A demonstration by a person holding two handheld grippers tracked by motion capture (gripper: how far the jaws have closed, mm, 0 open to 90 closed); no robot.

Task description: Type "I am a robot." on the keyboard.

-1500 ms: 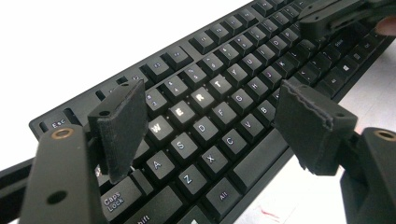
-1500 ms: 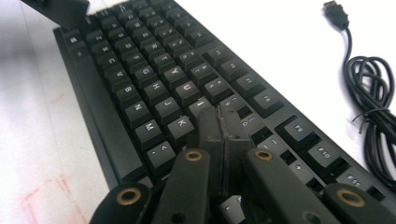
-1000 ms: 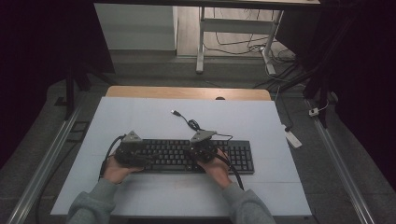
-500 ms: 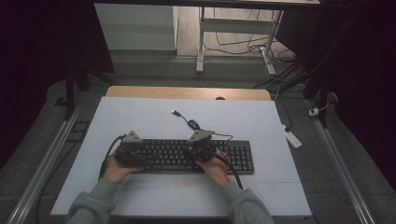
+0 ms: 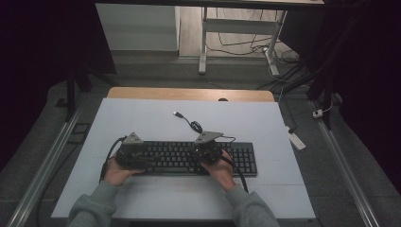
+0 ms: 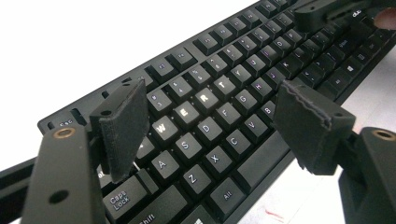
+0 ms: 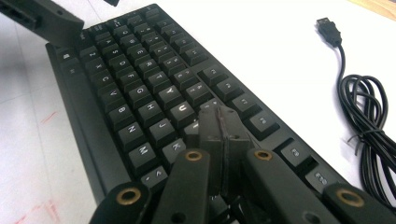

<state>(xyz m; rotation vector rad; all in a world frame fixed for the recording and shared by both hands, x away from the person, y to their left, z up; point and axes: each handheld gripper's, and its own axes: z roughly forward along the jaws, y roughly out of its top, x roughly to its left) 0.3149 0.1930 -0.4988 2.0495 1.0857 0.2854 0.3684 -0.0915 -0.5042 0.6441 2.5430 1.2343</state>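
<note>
- Black keyboard (image 5: 189, 158) flat on white table (image 5: 142, 123), toward its near edge.
- Left gripper (image 6: 210, 126) spread wide above keyboard's letter keys, grasping nothing.
- Right gripper (image 7: 219, 126) clenched empty, tips seemingly touching keys mid-keyboard.

A keyboard (image 6: 219, 107) of matt black plastic is seen on a smooth white table top (image 5: 142, 118); beyond it, a bare wood strip (image 5: 189, 93) is shown.

A white table (image 5: 142, 123) carries a black keyboard (image 5: 236, 158) and its coiled USB cable (image 5: 191, 124).
</note>
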